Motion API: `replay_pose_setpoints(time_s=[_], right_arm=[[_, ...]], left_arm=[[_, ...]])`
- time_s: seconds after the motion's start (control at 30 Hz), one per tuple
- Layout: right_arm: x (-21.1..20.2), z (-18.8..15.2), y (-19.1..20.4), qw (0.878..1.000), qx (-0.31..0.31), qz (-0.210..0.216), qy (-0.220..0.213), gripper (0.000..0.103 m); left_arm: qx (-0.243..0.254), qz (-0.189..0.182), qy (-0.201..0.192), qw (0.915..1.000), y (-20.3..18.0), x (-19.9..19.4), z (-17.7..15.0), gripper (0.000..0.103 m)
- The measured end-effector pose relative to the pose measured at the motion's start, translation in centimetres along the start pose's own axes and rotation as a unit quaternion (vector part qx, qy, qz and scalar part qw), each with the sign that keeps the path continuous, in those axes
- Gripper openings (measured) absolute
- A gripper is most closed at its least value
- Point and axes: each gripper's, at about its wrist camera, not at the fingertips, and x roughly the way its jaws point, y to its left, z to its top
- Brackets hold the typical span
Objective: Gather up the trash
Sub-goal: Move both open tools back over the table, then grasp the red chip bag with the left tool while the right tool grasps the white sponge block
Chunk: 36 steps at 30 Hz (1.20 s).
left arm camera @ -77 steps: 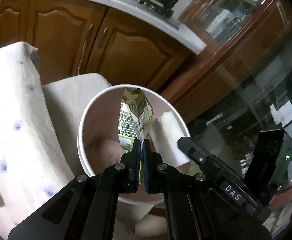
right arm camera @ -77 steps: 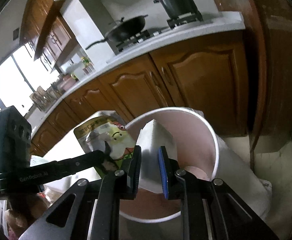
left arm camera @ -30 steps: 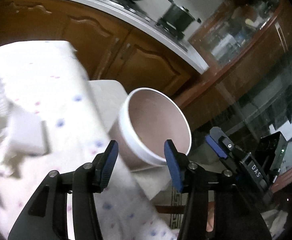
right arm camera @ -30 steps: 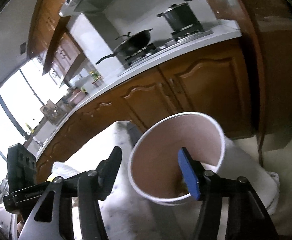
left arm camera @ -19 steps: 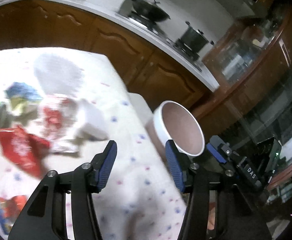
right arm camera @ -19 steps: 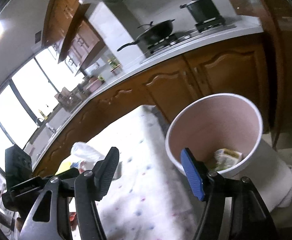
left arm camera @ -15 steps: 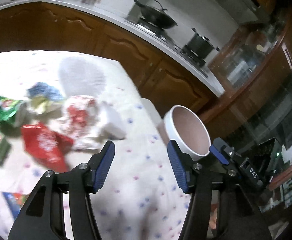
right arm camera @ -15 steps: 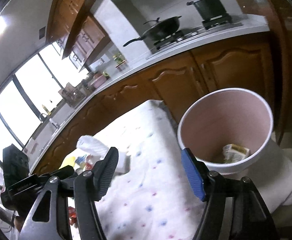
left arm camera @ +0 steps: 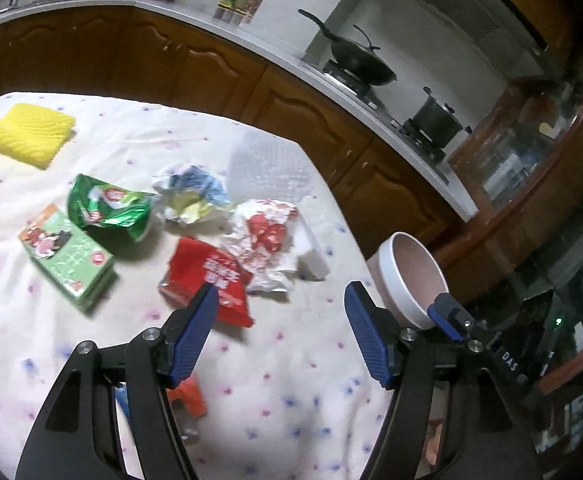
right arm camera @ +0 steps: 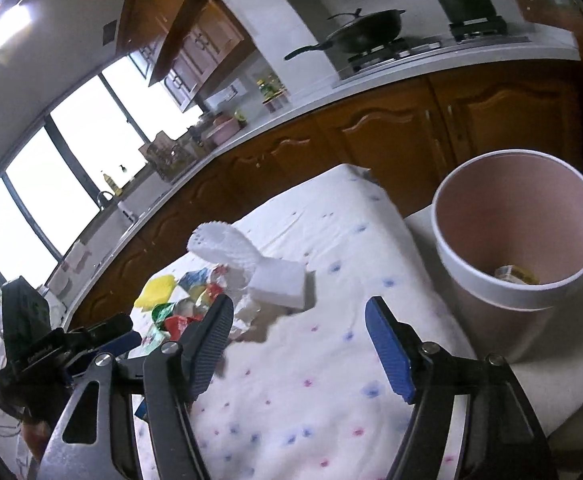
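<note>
Both grippers have swung away from the pink bin and back over the counter (left arm camera: pixel 291 380), its white spotted cloth now filling each view where the bin's mouth did moments ago. That pink bin (right arm camera: pixel 519 240) with its white rim stands off the counter's edge, and the yellow-green wrapper (right arm camera: pixel 517 273) dropped earlier lies at its bottom. On the cloth the trash is heaped together: a green carton (left arm camera: pixel 69 256) flat at the near left, a crumpled green foil bag (left arm camera: pixel 107 210) beside it, a red packet (left arm camera: pixel 207 276) just ahead of the left gripper, a red-and-white crumpled wrapper (left arm camera: pixel 265 240) touching it, a white block (left arm camera: pixel 311 256) at the wrapper's right, a blue-and-yellow crumpled wrapper (left arm camera: pixel 193 196) behind. A yellow foam net (left arm camera: pixel 29 134) sits well apart at the far corner. Left gripper (left arm camera: pixel 279 332): jaws opening, empty. Right gripper (right arm camera: pixel 297 352): jaws wide apart, holding nothing, white block just beyond.
</note>
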Motion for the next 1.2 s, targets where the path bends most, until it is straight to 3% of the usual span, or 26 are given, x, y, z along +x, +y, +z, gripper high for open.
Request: replay_pose_setpoints(time_s=[0.23, 0.5, 0.77, 1.03, 1.1, 1.2], right_arm=[[1.0, -0.6, 1.7, 1.0, -0.013, 0.008, 0.011, 0.071], [2.8, -0.6, 2.6, 0.999, -0.025, 0.012, 0.028, 0.071], [5.7, -0.1, 3.2, 0.998, -0.041, 0.008, 0.049, 0.071], [9.8, 0.5, 3.6, 0.995, -0.049, 0.004, 0.083, 0.071], [11.1, 0.7, 3.5, 0.995, -0.047, 0.004, 0.092, 0.071], [12.7, 0.9, 3.1, 0.994, -0.034, 0.007, 0.106, 0.071]], left_arm=[[-0.009, 0.014, 0.004, 0.9999, 1.6, -0.2, -0.1, 0.075], [0.021, 0.042, 0.023, 0.9986, 1.8, 1.2, 0.2, 0.081], [0.039, 0.061, 0.043, 0.9964, 2.9, 3.2, 1.4, 0.081], [0.031, 0.052, 0.057, 0.9966, 4.3, 5.0, 2.3, 0.08], [0.029, 0.044, 0.059, 0.9968, 4.5, 5.4, 2.4, 0.077], [0.027, 0.031, 0.072, 0.9966, 4.6, 6.1, 2.3, 0.056]])
